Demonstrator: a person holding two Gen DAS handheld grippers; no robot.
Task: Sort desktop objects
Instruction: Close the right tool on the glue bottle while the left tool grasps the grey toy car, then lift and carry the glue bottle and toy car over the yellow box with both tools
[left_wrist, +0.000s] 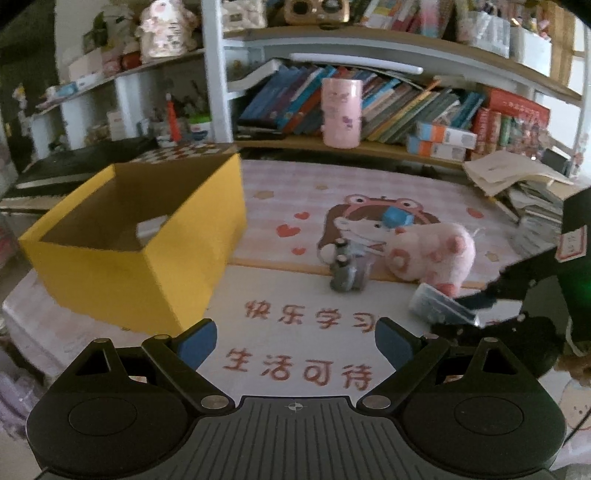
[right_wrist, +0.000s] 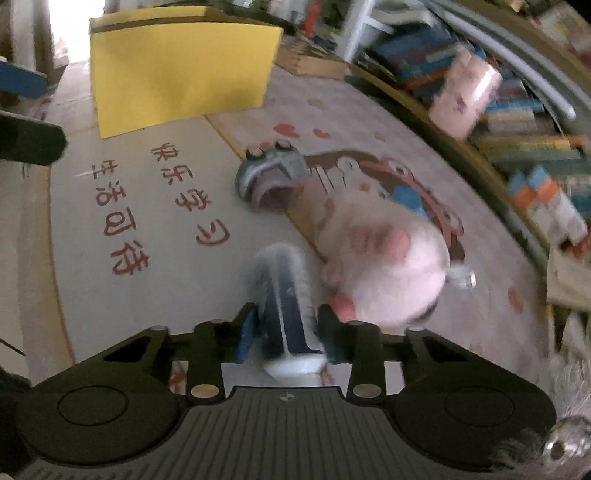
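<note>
My right gripper (right_wrist: 288, 325) is shut on a clear flat case (right_wrist: 284, 288) with dark blue contents, low over the printed desk mat (right_wrist: 147, 280). The left wrist view shows that case (left_wrist: 439, 306) at the right, pinched by the right gripper (left_wrist: 465, 314). A pink plush toy (right_wrist: 384, 258) lies right beside the case, also visible as the plush (left_wrist: 432, 254). A grey wheeled toy (left_wrist: 345, 271) stands left of the plush. The open yellow box (left_wrist: 147, 236) sits at the left. My left gripper (left_wrist: 295, 339) hangs open over the mat's red lettering, holding nothing.
A small blue object (left_wrist: 393, 218) lies behind the plush. A pink cylinder (left_wrist: 341, 112) stands on the low shelf before rows of books (left_wrist: 406, 107). Stacked papers (left_wrist: 517, 177) crowd the right edge. A white item (left_wrist: 153, 225) lies inside the yellow box.
</note>
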